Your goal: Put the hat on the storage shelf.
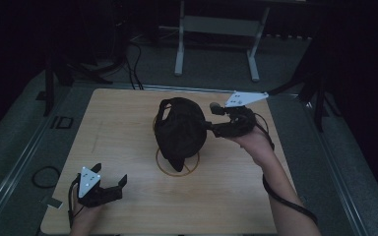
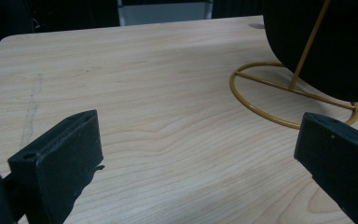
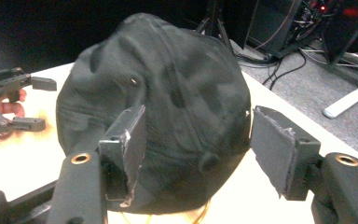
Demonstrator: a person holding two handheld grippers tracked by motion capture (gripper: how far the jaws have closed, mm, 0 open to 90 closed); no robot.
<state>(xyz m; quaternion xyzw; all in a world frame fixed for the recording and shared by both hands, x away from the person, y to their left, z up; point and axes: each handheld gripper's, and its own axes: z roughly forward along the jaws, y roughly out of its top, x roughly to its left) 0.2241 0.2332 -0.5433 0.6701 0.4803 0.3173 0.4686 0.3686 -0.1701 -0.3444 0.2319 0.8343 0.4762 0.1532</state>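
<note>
Now black cap [image 3: 168, 107] on gold stand [image 2: 279, 100], between open right claw [image 3: 196, 149] jaws.

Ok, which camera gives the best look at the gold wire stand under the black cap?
The left gripper view: the stand's ring base and slanted rod show clearly. The high view shows ring arcs around the cap; the right gripper view, a sliver.

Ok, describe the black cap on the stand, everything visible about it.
The black cap is dark fabric with a top button and small eyelets. It sits on a gold wire stand near the middle of the wooden table. The right gripper is at it, jaws apart on either side; contact is unclear.
</note>
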